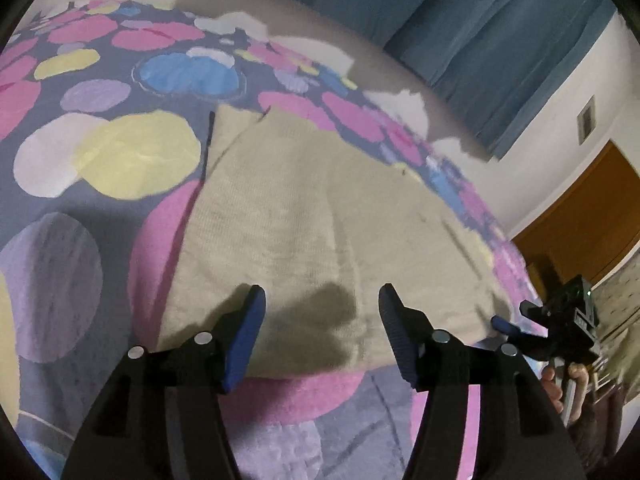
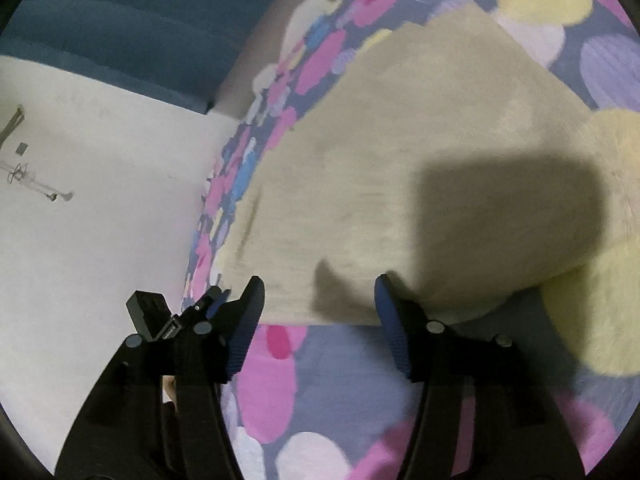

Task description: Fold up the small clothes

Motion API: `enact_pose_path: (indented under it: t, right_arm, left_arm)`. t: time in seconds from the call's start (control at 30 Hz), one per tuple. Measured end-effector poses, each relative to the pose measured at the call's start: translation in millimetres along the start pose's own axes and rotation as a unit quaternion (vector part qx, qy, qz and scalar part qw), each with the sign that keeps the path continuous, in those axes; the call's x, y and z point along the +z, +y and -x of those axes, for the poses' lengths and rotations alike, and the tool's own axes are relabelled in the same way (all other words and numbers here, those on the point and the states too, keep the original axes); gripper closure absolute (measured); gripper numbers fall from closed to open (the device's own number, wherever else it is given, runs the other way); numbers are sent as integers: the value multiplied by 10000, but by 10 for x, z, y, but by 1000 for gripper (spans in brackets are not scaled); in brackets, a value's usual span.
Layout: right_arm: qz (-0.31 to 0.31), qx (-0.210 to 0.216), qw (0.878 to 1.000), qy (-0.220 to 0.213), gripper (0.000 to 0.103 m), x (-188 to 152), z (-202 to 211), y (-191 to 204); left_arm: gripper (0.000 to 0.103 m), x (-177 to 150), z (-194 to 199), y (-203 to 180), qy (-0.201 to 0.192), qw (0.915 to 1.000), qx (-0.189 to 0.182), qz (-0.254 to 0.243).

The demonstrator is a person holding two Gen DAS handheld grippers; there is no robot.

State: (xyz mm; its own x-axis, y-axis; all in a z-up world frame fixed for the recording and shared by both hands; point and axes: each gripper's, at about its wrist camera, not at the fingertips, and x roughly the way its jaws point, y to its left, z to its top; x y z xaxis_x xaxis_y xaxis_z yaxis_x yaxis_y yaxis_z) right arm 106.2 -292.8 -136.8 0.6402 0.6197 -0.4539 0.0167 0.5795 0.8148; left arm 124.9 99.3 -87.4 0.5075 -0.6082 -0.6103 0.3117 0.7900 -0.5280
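Observation:
A beige knitted garment (image 1: 312,216) lies flat on a bedspread with coloured circles (image 1: 100,92). My left gripper (image 1: 320,312) is open and empty, hovering over the garment's near edge. My right gripper (image 2: 318,304) is open and empty too, just above another edge of the same garment (image 2: 420,152). The right gripper (image 1: 520,326) also shows at the right of the left wrist view, held by a hand at the garment's right corner. The left gripper (image 2: 212,306) shows beside my right gripper's left finger in the right wrist view.
The bed (image 2: 280,380) ends at a white floor (image 2: 100,200) on the left in the right wrist view. Blue curtains (image 1: 480,40) hang behind the bed. A white wall and a brown door (image 1: 580,220) stand at the right.

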Motion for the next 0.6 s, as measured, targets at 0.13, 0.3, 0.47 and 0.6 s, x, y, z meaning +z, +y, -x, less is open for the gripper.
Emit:
enact_pose_path:
  t: [0.13, 0.3, 0.47, 0.6]
  right_arm:
    - [302, 273, 9990, 161, 31, -28, -221, 342]
    - [300, 375, 9978, 465, 30, -131, -562, 467]
    - [398, 350, 9965, 639, 32, -283, -802, 359]
    - [560, 416, 9959, 573, 31, -330, -789, 376]
  left_arm:
    - [36, 27, 111, 81, -255, 9995, -29, 182]
    - [36, 65, 120, 186, -275, 9988, 14, 397]
    - [36, 100, 170, 343, -371, 9969, 39, 695]
    - [36, 112, 186, 427, -414, 9954, 22, 867]
